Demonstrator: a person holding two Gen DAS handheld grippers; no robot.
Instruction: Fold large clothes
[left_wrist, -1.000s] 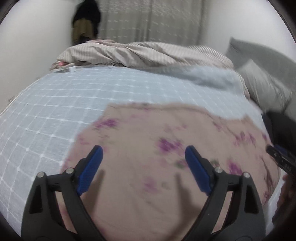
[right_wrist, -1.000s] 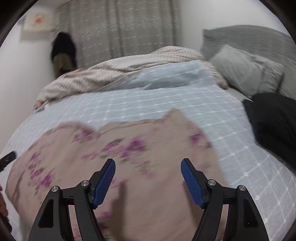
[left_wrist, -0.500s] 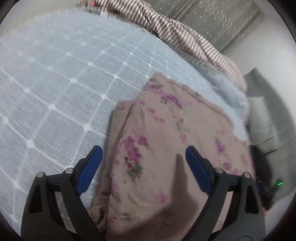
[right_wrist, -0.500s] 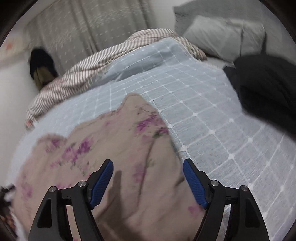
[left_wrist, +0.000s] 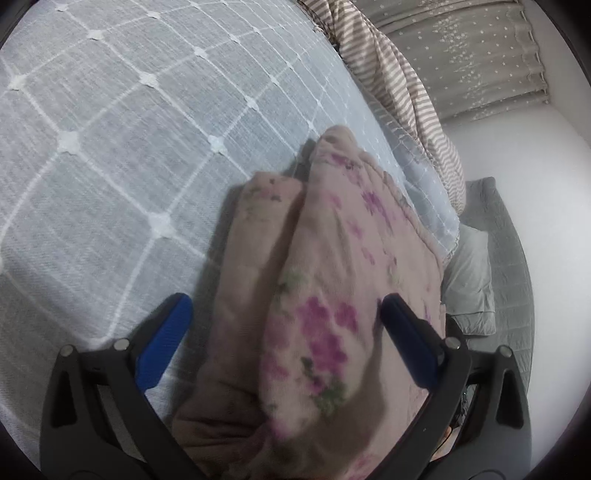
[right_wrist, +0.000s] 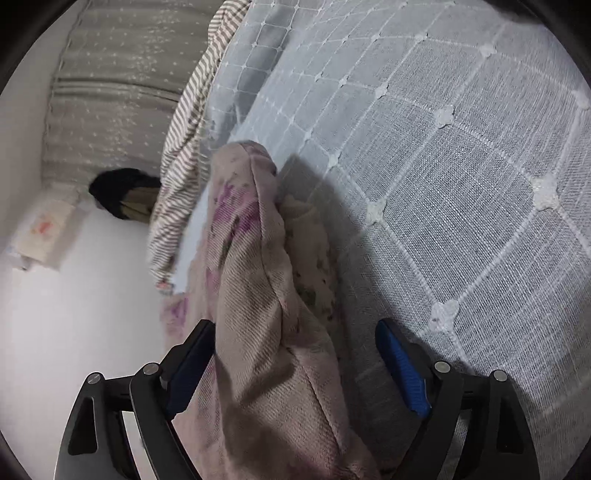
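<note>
Two hand-held grippers frame one pink floral garment (left_wrist: 325, 295) that lies bunched on a bed (left_wrist: 110, 166) covered with a grey-blue bedspread crossed by white grid lines.

In the left wrist view, the left hand-held gripper (left_wrist: 284, 339) has its blue-padded fingers spread wide apart, one at 8 o'clock and one at 4 o'clock. The garment runs up between them from 6 o'clock toward the centre, folded into two thick ridges, the right ridge bearing purple flowers. Neither pad presses the cloth flat; the right pad sits just beside or against the fabric edge, and I cannot tell if it touches. At 1 o'clock a striped blanket (left_wrist: 402, 88) trails along the bed's far edge, with a grey dotted curtain (left_wrist: 472, 55) behind it, and a grey pillow (left_wrist: 472, 280) lies at 3 o'clock.

In the right wrist view, the right hand-held gripper (right_wrist: 295, 365) is likewise spread open. The garment (right_wrist: 258, 295) stands as a raised fold between the fingers, close against the left pad at 7 o'clock and apart from the right pad at 5 o'clock. The bed (right_wrist: 461, 184) fills the right half. The striped blanket (right_wrist: 184, 140) and curtain (right_wrist: 122, 92) sit at 10 to 11 o'clock, with a dark object (right_wrist: 118, 192) at 9 o'clock against the white wall.
</note>
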